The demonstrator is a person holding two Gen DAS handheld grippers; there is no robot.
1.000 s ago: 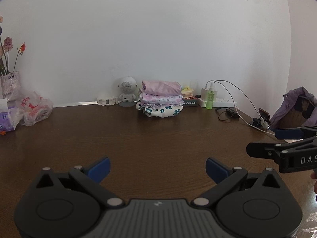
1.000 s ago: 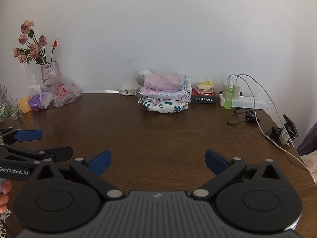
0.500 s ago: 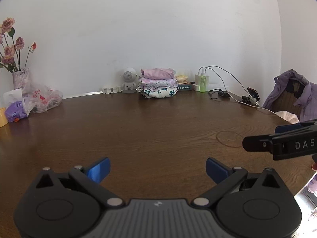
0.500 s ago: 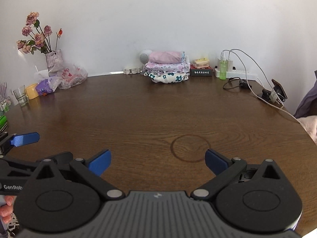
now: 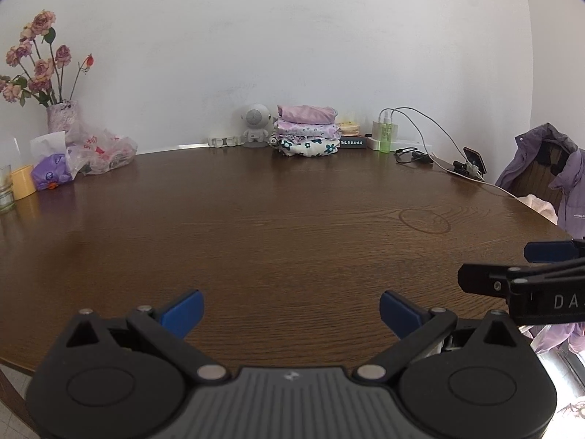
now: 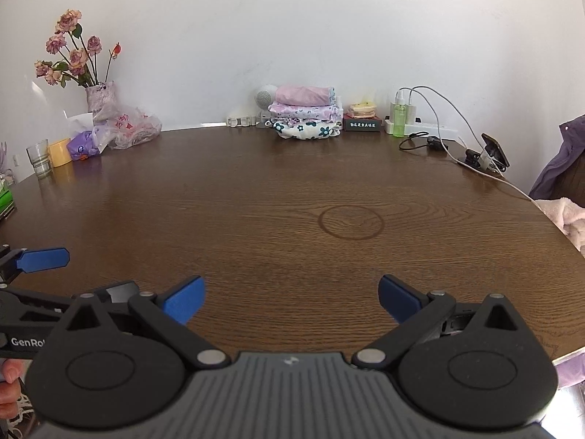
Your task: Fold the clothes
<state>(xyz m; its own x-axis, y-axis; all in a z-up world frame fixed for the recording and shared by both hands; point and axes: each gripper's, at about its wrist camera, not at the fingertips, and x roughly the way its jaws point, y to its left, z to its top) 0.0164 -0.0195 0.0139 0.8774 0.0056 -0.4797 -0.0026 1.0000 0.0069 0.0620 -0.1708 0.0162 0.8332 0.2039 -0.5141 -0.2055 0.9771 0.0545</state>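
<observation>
A stack of three folded clothes sits at the far edge of the brown round table, a pink piece on top and a white flowered one at the bottom; it also shows in the right wrist view. My left gripper is open and empty over the near table edge. My right gripper is open and empty beside it. The right gripper's side shows in the left wrist view, and the left gripper's side shows in the right wrist view. A pale pink cloth lies off the table's right edge.
A vase of flowers, plastic bags, a glass and a yellow cup stand at the far left. A green bottle, power strip, cables and a phone are at the far right. A purple jacket hangs on a chair.
Both grippers have pulled back from the folded stack toward the near table edge, so more of the table shows. Both stay open.
</observation>
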